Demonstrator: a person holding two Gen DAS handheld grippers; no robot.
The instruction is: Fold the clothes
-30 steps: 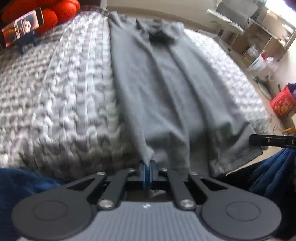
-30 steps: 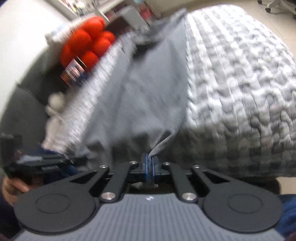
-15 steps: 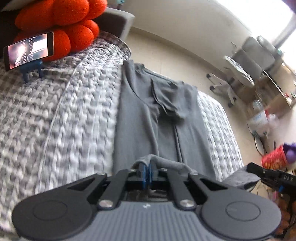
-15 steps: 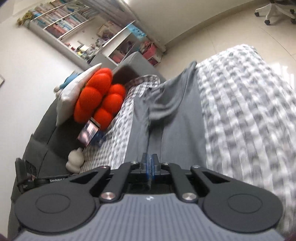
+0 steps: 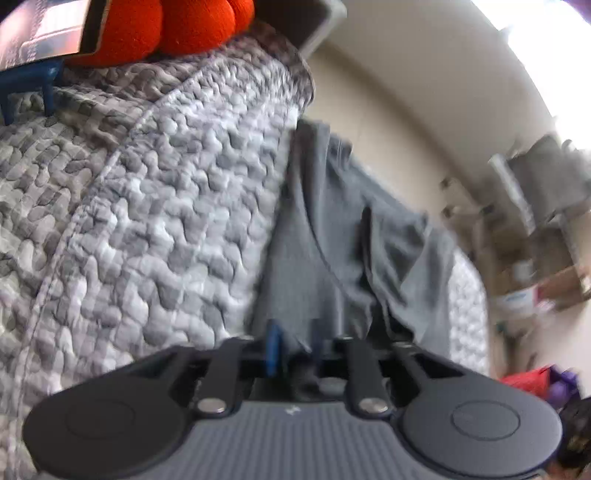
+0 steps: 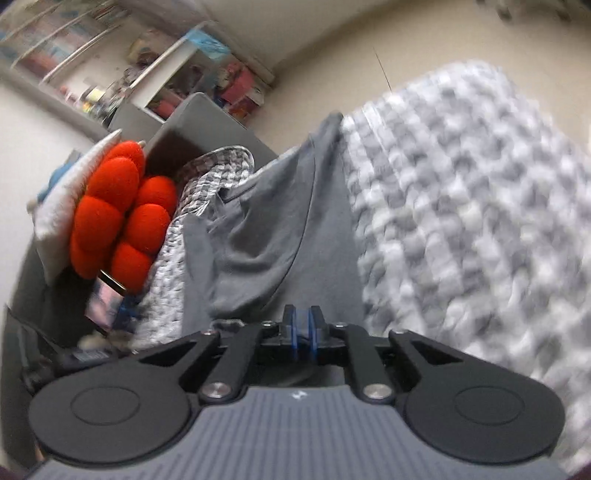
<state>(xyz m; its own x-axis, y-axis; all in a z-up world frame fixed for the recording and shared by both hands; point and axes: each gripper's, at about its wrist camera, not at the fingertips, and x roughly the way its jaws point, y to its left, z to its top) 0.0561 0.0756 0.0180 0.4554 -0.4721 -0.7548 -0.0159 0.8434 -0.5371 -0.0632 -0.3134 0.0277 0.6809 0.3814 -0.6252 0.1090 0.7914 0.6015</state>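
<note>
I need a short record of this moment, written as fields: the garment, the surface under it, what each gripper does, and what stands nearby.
garment: grey T-shirt, laid lengthwise, one sleeve folded in over the body
surface: quilted cover, grey and white
right gripper: pads nearly together, pinching the shirt's near edge
left gripper: at the shirt's near edge, cloth at its pads; too blurred to judge the grip
nearby: red cushion; phone on a blue stand

No legible text or labels anywhere
</note>
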